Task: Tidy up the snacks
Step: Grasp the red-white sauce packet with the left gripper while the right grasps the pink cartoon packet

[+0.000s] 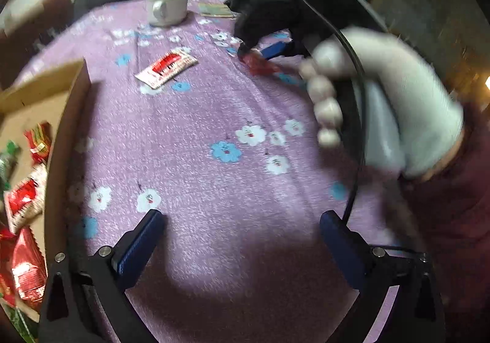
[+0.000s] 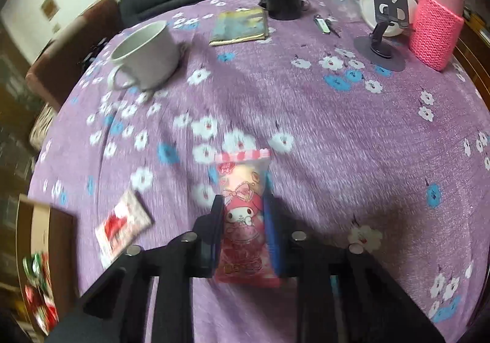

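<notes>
right gripper (image 2: 245, 220) clamps pink cartoon snack pouch (image 2: 243, 214), bound for cardboard box (image 1: 65, 128) far left | left gripper (image 1: 242, 236) spread wide, empty | red-white sachet (image 1: 167, 67) remains on cloth

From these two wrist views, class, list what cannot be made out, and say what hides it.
- Cardboard box, left wrist view: the image edge cuts it off, so its snack count is unknown.
- Pink snack packet, right wrist view: the right gripper fingers cover its sides; print blurred.
- Red-and-white packet: wording smeared by motion blur.
</notes>
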`<act>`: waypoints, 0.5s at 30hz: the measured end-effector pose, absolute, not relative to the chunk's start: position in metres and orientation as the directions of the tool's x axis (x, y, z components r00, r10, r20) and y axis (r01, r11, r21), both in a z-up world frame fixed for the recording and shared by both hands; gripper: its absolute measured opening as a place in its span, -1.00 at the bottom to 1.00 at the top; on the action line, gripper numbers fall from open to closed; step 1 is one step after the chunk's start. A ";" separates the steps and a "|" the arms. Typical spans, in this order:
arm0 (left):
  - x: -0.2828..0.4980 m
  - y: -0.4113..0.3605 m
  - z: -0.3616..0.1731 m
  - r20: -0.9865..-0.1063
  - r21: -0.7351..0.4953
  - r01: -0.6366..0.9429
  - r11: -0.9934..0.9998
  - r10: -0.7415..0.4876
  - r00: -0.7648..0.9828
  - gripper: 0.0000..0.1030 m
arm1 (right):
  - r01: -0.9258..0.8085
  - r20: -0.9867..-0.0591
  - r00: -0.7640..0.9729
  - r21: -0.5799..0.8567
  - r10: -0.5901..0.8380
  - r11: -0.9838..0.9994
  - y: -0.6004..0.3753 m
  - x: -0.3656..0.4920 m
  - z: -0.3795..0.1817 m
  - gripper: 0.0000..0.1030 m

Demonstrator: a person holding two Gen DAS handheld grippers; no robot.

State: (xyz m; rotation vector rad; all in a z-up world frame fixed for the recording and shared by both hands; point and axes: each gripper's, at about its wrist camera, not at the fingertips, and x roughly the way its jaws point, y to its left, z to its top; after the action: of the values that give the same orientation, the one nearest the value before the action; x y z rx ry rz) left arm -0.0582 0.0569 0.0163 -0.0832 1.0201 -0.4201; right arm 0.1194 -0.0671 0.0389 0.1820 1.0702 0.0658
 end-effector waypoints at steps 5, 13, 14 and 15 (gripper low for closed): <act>-0.033 0.075 0.050 -0.779 -0.244 0.296 0.923 -0.369 0.507 0.91 | 0.044 -0.837 0.514 0.244 0.187 0.969 -0.106 0.077 0.038 -0.57; 0.072 0.068 0.045 -0.824 -0.147 0.336 0.930 -0.303 0.479 0.91 | -0.021 -0.722 0.573 0.461 0.389 0.887 -0.128 0.021 0.039 -0.57; 0.085 0.063 0.041 -0.830 -0.109 0.351 0.930 -0.279 0.482 0.91 | -0.027 -0.716 0.575 0.468 0.396 0.884 -0.128 0.021 0.040 -0.56; 0.091 0.058 0.038 -0.836 -0.079 0.361 0.929 -0.259 0.483 0.91 | -0.032 -0.708 0.577 0.478 0.407 0.878 -0.129 0.021 0.040 -0.56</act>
State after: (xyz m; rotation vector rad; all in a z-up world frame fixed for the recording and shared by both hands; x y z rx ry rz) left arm 0.0913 0.0585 0.0378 0.1125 0.9974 -0.3785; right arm 0.0212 -0.1287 0.0400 0.4448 0.9271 0.2675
